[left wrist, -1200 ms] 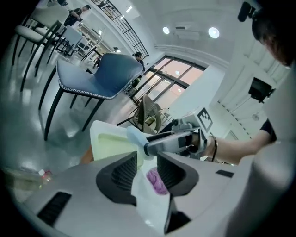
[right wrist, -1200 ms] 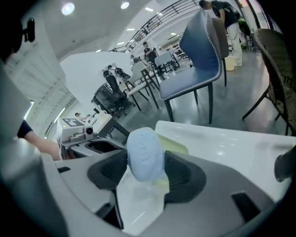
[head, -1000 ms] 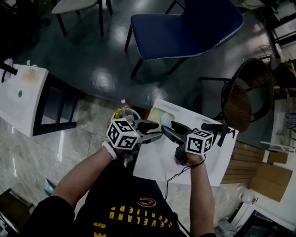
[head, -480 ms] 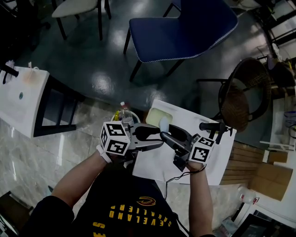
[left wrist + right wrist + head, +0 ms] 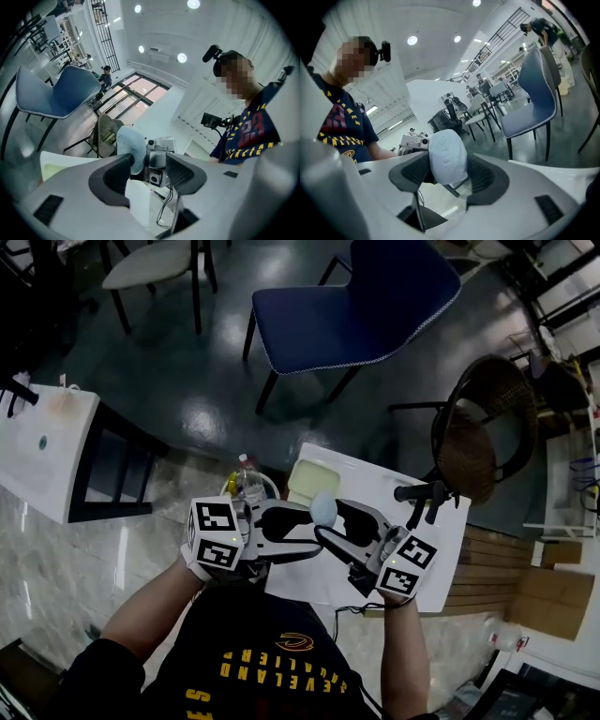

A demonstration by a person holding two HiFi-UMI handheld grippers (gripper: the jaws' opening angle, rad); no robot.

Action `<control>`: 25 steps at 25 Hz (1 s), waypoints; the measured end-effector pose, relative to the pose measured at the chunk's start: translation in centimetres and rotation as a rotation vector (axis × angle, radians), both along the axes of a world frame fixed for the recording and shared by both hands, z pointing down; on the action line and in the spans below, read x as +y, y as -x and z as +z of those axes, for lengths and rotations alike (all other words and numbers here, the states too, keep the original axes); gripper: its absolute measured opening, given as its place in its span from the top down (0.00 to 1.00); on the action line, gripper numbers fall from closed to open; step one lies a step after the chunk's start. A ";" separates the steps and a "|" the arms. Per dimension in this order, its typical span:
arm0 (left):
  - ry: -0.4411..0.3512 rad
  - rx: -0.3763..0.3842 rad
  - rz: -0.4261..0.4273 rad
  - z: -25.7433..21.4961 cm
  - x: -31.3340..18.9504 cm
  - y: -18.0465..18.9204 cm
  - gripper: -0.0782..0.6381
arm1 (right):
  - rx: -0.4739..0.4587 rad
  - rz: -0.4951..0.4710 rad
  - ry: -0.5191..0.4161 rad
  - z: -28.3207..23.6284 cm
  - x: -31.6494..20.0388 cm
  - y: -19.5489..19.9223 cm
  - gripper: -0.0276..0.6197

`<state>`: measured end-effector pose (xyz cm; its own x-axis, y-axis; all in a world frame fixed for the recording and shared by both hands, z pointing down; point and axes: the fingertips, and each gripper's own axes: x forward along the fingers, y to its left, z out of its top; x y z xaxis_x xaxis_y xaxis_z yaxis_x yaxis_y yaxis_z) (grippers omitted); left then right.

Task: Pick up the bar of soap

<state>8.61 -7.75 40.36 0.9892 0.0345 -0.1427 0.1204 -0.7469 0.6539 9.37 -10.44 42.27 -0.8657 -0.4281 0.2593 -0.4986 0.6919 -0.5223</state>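
The bar of soap (image 5: pixel 447 157) is clamped between the right gripper (image 5: pixel 447 172)'s pads, held in the air above the white table (image 5: pixel 433 542). The left gripper (image 5: pixel 147 171)'s jaws have just been opening. They stand apart, with the soap at one pad's edge and unsqueezed.

The bar of soap (image 5: pixel 323 507) is a pale blue, rounded oval, its smooth face marked with fine speckles. It stands on end, clamped across its broad sides between the pads of the right gripper (image 5: pixel 449 172). It is held in the air above the white table (image 5: pixel 375 482), clear of its top.
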 end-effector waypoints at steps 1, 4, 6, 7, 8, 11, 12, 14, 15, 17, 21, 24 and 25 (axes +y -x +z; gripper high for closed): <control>-0.001 0.003 0.001 -0.4 0.3 0.1 0.56 | 0.017 -0.004 -0.026 -0.5 0.3 0.1 0.54; -0.006 0.008 0.004 -1.3 1.1 0.3 0.55 | 0.066 -0.020 -0.096 -1.6 1.1 0.3 0.54; -0.016 0.009 0.010 -1.7 1.6 0.3 0.54 | 0.104 -0.033 -0.137 -2.1 1.5 0.5 0.54; -0.021 0.006 0.013 -1.8 1.7 0.3 0.54 | 0.125 -0.039 -0.155 -2.3 1.7 0.5 0.54; -0.025 0.003 0.015 -1.9 1.9 0.3 0.54 | 0.147 -0.044 -0.170 -2.3 1.9 0.6 0.54; -0.042 -0.013 0.025 -1.8 2.4 0.1 0.53 | 0.230 -0.064 -0.226 -2.5 2.4 0.5 0.54; -0.054 -0.021 0.032 -1.8 2.6 0.0 0.52 | 0.265 -0.080 -0.252 -2.5 2.6 0.6 0.54; -0.084 -0.036 0.049 -1.7 3.1 -0.2 0.52 | 0.342 -0.122 -0.308 -2.7 3.0 0.7 0.54; -0.098 -0.044 0.056 -1.7 3.3 -0.3 0.52 | 0.386 -0.144 -0.333 -2.6 3.2 0.7 0.54; -0.110 -0.062 0.065 -1.5 3.6 -0.4 0.52 | 0.468 -0.176 -0.367 -2.5 3.5 0.6 0.54; -0.119 -0.075 0.075 -1.5 3.9 -0.8 0.50 | 0.567 -0.189 -0.392 -2.3 3.8 0.2 0.54; -0.144 -0.097 0.088 -1.2 4.3 -0.8 0.48 | 0.637 -0.187 -0.418 -2.1 3.8 0.1 0.54; -0.147 -0.101 0.091 -1.2 4.3 -0.8 0.48 | 0.662 -0.184 -0.431 -2.1 3.8 0.0 0.54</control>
